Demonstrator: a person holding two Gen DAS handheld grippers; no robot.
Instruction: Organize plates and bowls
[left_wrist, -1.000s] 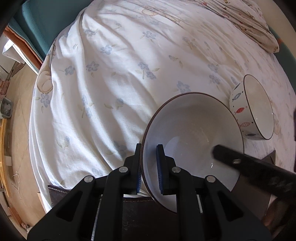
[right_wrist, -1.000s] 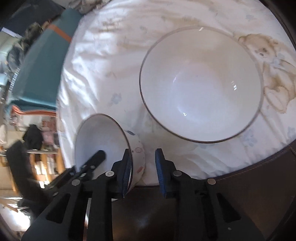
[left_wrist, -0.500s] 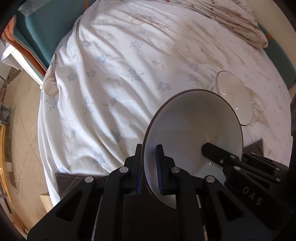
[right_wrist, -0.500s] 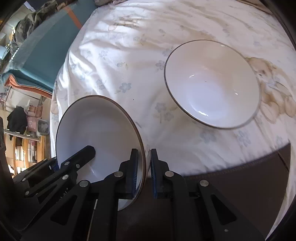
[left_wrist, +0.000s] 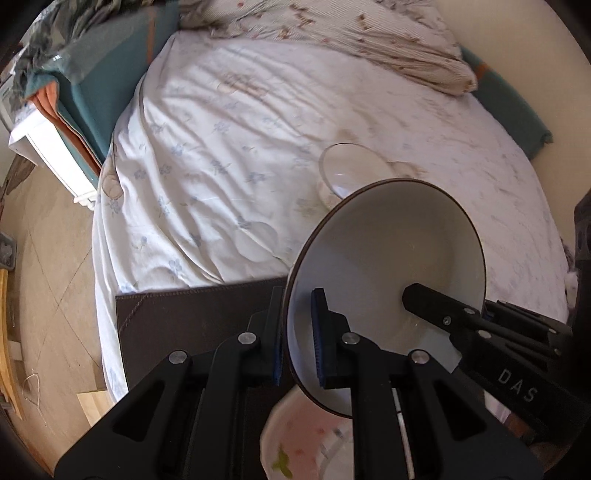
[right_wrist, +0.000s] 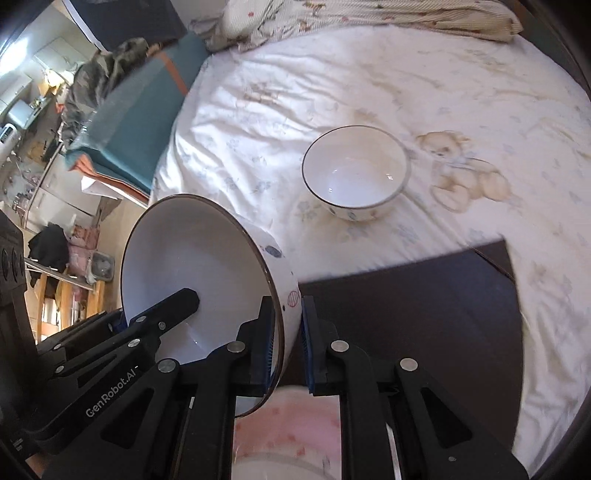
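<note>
Your left gripper (left_wrist: 297, 336) has its jaws clamped on the near left rim of the large bowl (left_wrist: 399, 266), and your right gripper (right_wrist: 287, 341) has its jaws pinched on the opposite rim of the same bowl (right_wrist: 192, 273), so both hold it tilted in the air. It hangs above a dark mat (right_wrist: 424, 295) at the near edge of the bed (right_wrist: 480, 92), with a pink-patterned dish (right_wrist: 291, 421) blurred just below the jaws. Farther out, a smaller bowl (right_wrist: 356, 171) sits upright on the white sheet beside a printed teddy bear (right_wrist: 461, 170)
</note>
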